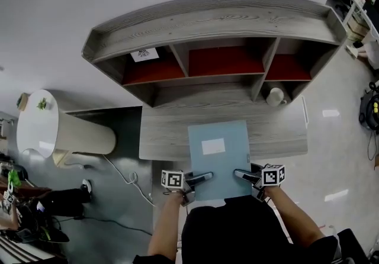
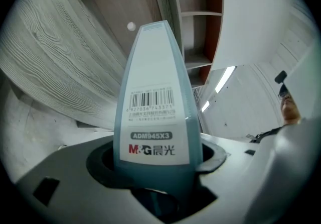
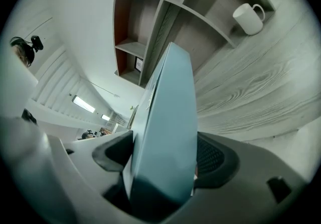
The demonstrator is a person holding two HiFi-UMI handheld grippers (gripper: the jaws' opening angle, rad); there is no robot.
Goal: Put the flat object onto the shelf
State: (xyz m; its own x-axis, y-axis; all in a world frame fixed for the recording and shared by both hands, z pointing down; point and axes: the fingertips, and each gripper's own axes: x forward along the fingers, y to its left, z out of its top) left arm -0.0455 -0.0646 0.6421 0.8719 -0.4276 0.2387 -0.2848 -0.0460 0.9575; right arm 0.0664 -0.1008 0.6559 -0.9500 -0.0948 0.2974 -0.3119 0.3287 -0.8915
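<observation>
A flat light-blue file box (image 1: 218,159) with a white label is held level above the near edge of the grey wooden desk (image 1: 166,132). My left gripper (image 1: 200,178) is shut on its near left edge; in the left gripper view the file box (image 2: 155,112) stands between the jaws, its barcode label facing me. My right gripper (image 1: 243,175) is shut on the near right edge, and the file box (image 3: 165,127) fills the gap in the right gripper view. The shelf unit (image 1: 213,38) with red-backed compartments stands at the desk's far side.
A white mug (image 1: 275,96) sits in the lower right shelf bay, also the white mug (image 3: 249,18) in the right gripper view. A small framed card (image 1: 144,54) leans in the upper left bay. A round white table (image 1: 37,124) stands left; cables lie on the floor.
</observation>
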